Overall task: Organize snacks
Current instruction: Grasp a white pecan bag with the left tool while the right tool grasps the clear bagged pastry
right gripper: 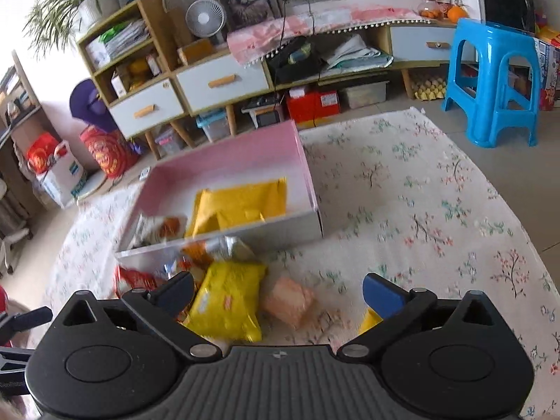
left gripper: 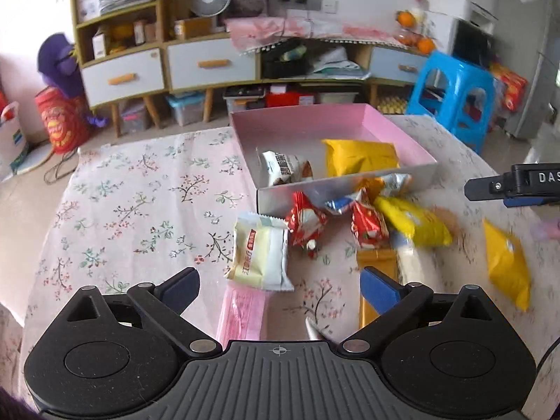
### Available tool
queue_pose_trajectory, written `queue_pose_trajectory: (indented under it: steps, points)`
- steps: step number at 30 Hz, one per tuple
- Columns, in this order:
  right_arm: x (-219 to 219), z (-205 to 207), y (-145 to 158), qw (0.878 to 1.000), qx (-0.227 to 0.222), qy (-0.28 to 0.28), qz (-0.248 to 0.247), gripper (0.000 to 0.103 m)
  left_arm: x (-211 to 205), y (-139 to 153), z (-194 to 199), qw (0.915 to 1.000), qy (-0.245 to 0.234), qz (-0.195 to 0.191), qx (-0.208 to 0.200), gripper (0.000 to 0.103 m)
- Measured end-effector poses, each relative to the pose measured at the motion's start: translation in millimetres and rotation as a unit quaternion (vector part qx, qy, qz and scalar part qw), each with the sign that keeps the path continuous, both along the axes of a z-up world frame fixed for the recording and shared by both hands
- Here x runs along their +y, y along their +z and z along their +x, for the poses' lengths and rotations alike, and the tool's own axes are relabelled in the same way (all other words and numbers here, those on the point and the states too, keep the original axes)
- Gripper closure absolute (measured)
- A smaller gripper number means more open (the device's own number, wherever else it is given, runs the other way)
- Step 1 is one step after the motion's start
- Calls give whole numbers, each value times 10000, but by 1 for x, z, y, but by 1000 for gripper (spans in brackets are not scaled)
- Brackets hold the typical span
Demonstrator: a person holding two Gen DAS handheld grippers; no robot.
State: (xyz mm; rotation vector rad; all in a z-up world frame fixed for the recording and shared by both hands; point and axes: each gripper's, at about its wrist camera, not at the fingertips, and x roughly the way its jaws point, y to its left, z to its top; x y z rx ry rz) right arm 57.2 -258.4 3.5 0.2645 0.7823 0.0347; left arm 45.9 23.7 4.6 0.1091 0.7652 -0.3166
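Snack packets: a heap lay mid-frame against the near wall of the pink box (left gripper: 350, 113); 2 were inside. Cream packet (left gripper: 260, 255) probably light, soft, slippery; best pinched across its middle. Left gripper (left gripper: 280, 281) and right gripper (right gripper: 280, 288) stood wide, empty.

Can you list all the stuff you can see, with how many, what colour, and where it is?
box: one, pink inside with pale outer walls, on the table
yellow packet: one, inside the box
white snack packet: one, white with brown, inside the box beside the yellow packet
red packets: two, on the table just in front of the box
cream packet: one, pale cream, on the table near the left claw
tablecloth: one, pale with flowers, over the table
stool: one, blue, on the floor beyond the table
left claw: one, black with blue pads, open, empty
right claw: one, black with blue pads, open, empty
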Motion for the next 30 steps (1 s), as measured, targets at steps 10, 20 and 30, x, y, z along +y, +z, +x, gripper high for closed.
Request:
queue_pose_trajectory:
  steps: [10,20,30]
  points:
    - [14,-20,-12,9980,-75,517,-355,9,-3,-17,-32,9967,-788,-2,175,4]
    - [53,-29,-21,9869,-183,1491,-597,9,-13,-30,-53,9861,-1655,92,109,6]
    - [67,-18,-38,9873,130,1554,-298,13,-13,-41,-48,9885,-1467,295,233,31]
